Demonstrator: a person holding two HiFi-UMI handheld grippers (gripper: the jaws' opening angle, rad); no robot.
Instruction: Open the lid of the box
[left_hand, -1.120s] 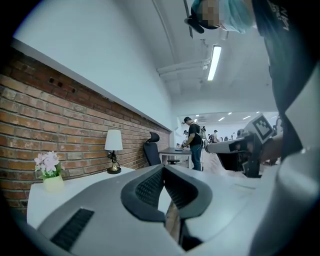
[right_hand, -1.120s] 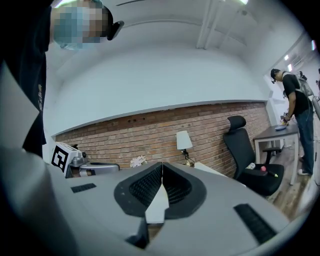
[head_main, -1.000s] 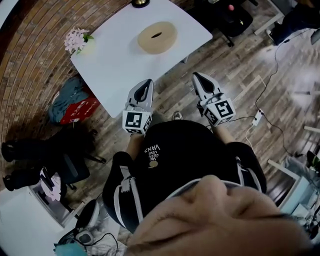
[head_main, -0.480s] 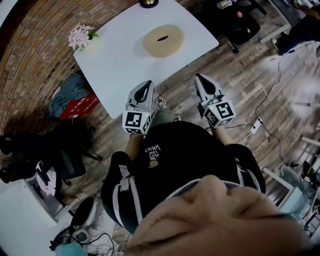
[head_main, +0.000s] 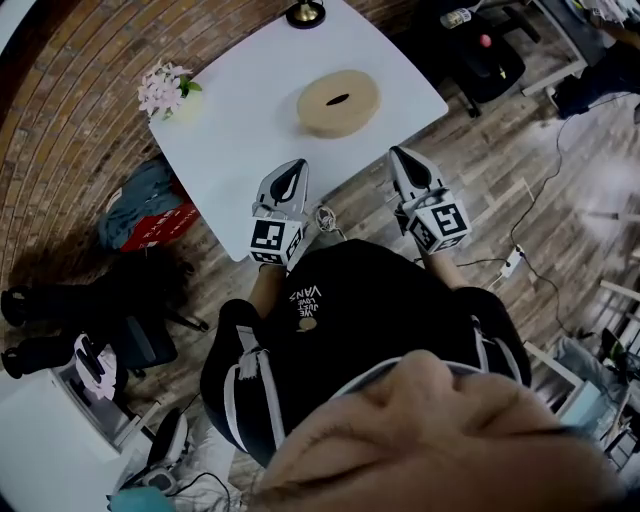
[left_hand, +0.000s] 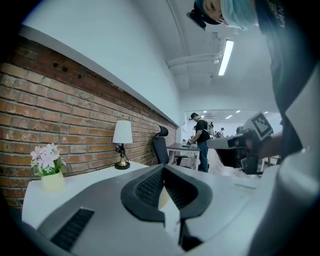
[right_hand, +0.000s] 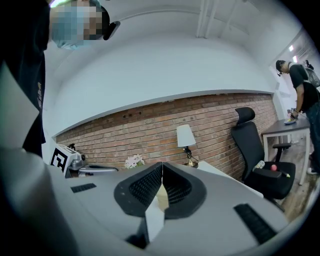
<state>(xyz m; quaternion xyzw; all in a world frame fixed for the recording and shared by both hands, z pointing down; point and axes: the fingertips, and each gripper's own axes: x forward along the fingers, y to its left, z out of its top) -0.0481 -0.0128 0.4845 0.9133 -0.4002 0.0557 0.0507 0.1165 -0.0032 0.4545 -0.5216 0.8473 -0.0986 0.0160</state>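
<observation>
A round tan box with a dark slot in its lid sits on the white table, toward the far right side. My left gripper hovers over the table's near edge, shut and empty. My right gripper hangs just off the table's near right edge, also shut with nothing in it. Both point toward the box and stay well short of it. In the left gripper view the closed jaws of my left gripper hide most of the box; the right gripper view shows my right gripper with its jaw tips touching.
A pot of pale pink flowers stands at the table's left corner and a small lamp at its far edge. A red bag with cloth lies on the wooden floor left of the table. A black office chair stands at right.
The person has stepped closer to the table. Both grippers have come forward with them and stay shut; the left one now reaches over the table's near edge.
</observation>
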